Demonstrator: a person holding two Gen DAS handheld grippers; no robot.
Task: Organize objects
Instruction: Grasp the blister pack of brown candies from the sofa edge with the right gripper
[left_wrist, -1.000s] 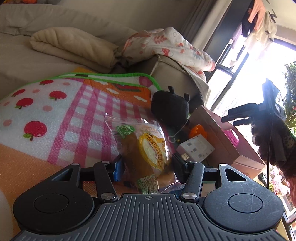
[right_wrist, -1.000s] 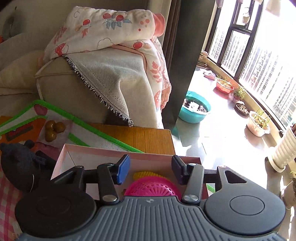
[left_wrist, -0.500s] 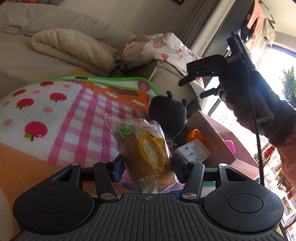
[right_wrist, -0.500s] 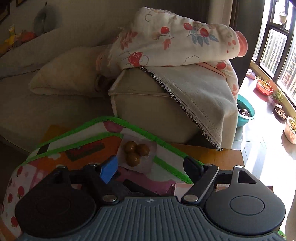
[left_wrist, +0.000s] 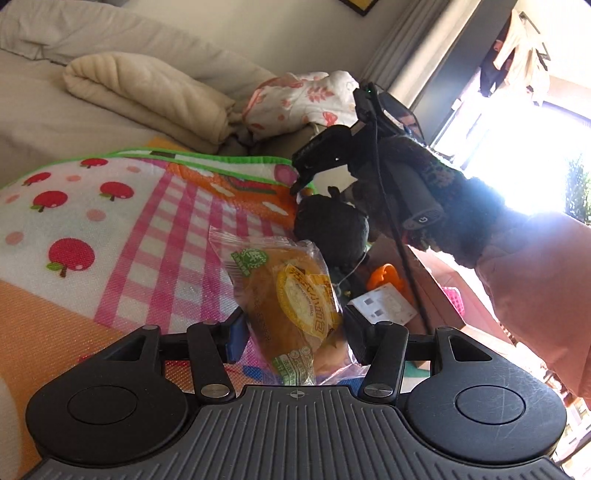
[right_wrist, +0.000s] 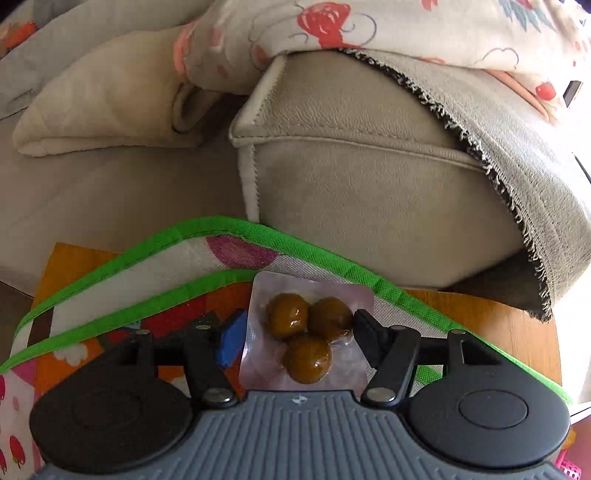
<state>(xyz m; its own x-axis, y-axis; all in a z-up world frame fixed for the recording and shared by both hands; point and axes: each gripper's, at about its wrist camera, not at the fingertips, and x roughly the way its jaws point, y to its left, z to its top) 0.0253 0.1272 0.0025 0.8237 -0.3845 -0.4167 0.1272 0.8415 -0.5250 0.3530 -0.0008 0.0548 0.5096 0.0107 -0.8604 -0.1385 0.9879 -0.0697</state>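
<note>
My left tongs (left_wrist: 291, 332) sit low and nearly level, pinching the wrapped bread (left_wrist: 291, 302) above the mat (left_wrist: 110, 236). My right tongs (right_wrist: 297, 332) tilt steeply down, closing around the egg pouch (right_wrist: 306, 332) near the bench's (right_wrist: 491, 325) far edge, sofa (right_wrist: 369, 177) just beyond.

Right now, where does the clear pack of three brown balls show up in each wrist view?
Left wrist: not visible; the right claw hangs over the mat's far edge there.
Right wrist: the pack lies low centre, between the closing right claw's fingers.
Shared landmark: the mat's green border.
</note>
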